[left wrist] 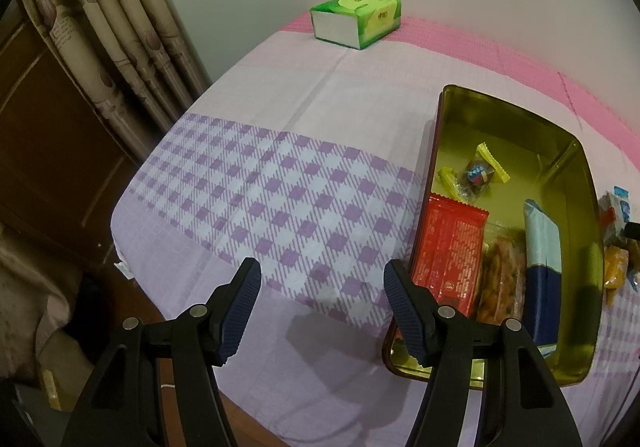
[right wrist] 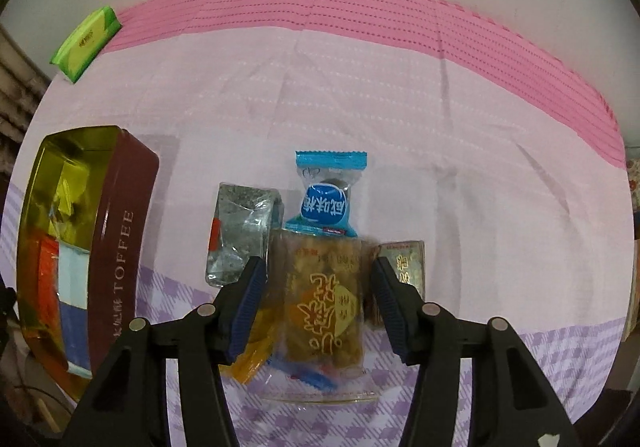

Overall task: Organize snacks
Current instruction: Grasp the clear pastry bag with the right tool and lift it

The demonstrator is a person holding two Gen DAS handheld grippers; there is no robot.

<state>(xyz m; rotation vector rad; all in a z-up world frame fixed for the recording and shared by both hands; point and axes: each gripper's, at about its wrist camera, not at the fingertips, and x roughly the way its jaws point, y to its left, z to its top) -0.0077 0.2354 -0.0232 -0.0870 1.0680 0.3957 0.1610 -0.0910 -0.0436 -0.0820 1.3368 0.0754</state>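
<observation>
Right gripper is pointing steeply down over a cluster of loose snacks. Its jaws are straddling a clear brown packet with yellow lettering; gaps are showing between both pads and the wrapper, so it is released, not gripping. The packet is lying flat on the cloth.

Just beside it: a silver packet to the left, a blue candy touching its far end, a small gold-print packet to the right, and a yellow wrapper partly under the near left corner.

Further left, the tin, brown-sided and marked TOFFEE, is sitting open, well apart from the cluster. A green tissue pack is lying at the far left by the pink band.

Left gripper is hovering over checked cloth with its jaws spread wide and nothing between them. The tin's near left corner is sitting just beside its right finger. Inside the tin: a red packet, an orange-brown snack, a blue-and-white pack and two small yellow-ended candies at the far end. A curtain is hanging at left.
</observation>
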